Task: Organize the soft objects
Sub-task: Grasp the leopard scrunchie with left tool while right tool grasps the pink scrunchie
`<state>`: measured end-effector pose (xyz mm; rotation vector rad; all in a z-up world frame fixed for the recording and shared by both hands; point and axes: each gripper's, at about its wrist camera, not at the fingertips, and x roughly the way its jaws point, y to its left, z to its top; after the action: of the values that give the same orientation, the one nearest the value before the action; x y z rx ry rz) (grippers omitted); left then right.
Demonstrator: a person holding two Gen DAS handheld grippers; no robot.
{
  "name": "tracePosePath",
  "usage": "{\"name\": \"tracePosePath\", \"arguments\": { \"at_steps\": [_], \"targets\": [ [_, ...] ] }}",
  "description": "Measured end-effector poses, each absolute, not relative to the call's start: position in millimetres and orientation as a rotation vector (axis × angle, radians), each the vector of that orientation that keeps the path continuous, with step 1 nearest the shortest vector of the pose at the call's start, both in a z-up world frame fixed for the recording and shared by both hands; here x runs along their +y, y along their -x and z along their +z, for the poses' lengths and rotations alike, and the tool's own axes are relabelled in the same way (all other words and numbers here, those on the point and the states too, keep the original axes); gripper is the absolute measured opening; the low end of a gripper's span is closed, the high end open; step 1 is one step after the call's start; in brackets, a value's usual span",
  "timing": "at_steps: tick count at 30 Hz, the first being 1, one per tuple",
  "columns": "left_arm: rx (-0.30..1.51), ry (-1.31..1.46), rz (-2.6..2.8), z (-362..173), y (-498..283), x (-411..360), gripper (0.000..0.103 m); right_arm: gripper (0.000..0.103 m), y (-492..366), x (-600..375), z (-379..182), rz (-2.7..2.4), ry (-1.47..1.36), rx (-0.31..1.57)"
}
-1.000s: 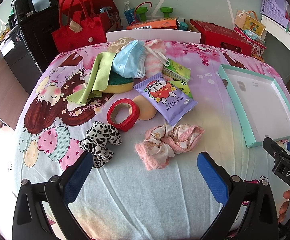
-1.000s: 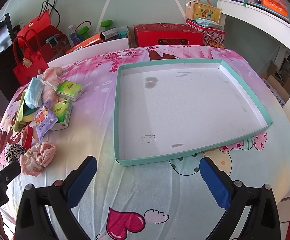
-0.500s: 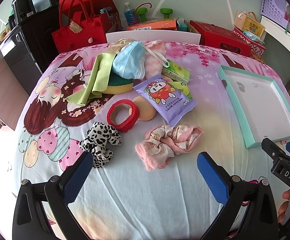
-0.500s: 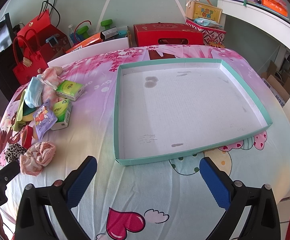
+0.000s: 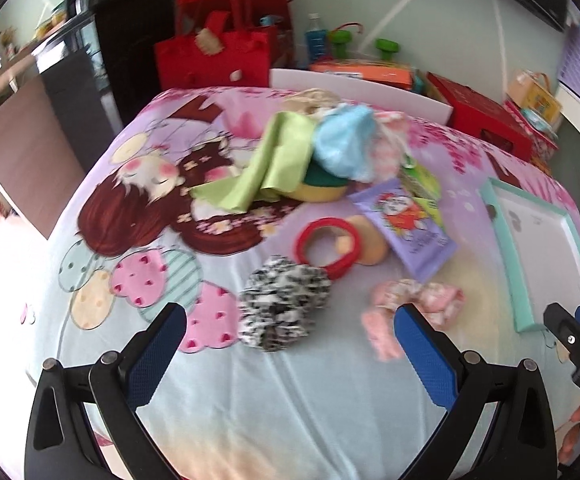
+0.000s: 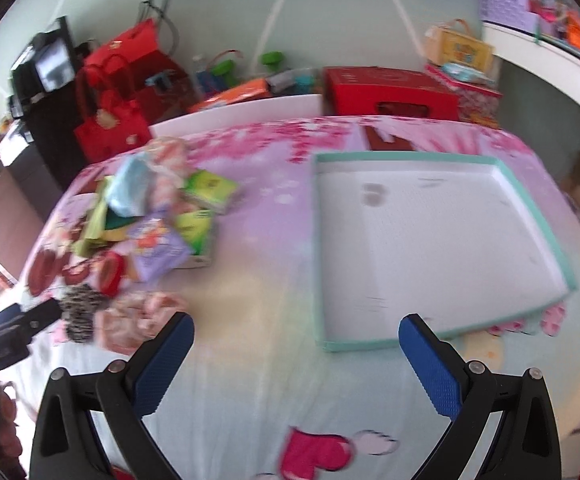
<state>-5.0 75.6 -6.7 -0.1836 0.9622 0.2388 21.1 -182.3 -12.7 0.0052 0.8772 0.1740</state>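
Soft things lie scattered on the cartoon-print bedsheet. A black-and-white scrunchie (image 5: 283, 306) sits just ahead of my open left gripper (image 5: 290, 334), between its blue pads. A pink scrunchie (image 5: 414, 306) lies by the right pad. Behind are a red ring band (image 5: 327, 246), a round beige puff (image 5: 374, 240), a purple wipes pack (image 5: 408, 226), a green cloth (image 5: 273, 164), a blue face mask (image 5: 344, 146) and a yellow-green sponge (image 5: 320, 188). My right gripper (image 6: 296, 340) is open above the sheet, empty, left of the teal-rimmed white tray (image 6: 530, 196).
Green tissue packs (image 6: 209, 188) lie beside the pile. Red bags (image 5: 213, 60), red boxes (image 6: 390, 90) and green dumbbells (image 5: 386, 46) crowd the far side beyond the bed. A dark cabinet (image 5: 77, 76) stands at left. The right gripper's tip (image 5: 578, 328) shows at the left view's right edge.
Both views have swung left and are motion-blurred. My left gripper now faces the black-and-white scrunchie instead of the pink one. The right gripper has shifted left off the tray toward the pile.
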Motion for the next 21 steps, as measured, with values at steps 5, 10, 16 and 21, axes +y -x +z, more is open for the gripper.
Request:
{"name": "tracePosePath", "arguments": {
  "at_steps": [5, 10, 16, 21],
  "targets": [
    [0.988, 0.251, 0.276, -19, 5, 100, 0.103, 0.103, -29, -146, -17, 0.266, 0.031, 0.905],
    [1.016, 0.270, 0.276, -33, 4, 106, 0.103, 0.103, -41, -116, -34, 0.329, 0.079, 0.955],
    [1.008, 0.279, 0.255, -41, 2, 110, 0.102, 0.095, -49, -95, -52, 0.363, 0.122, 0.987],
    [0.997, 0.278, 0.243, -45, 0, 112, 0.090, 0.087, -55, -84, -62, 0.396, 0.141, 1.004]
  ]
}}
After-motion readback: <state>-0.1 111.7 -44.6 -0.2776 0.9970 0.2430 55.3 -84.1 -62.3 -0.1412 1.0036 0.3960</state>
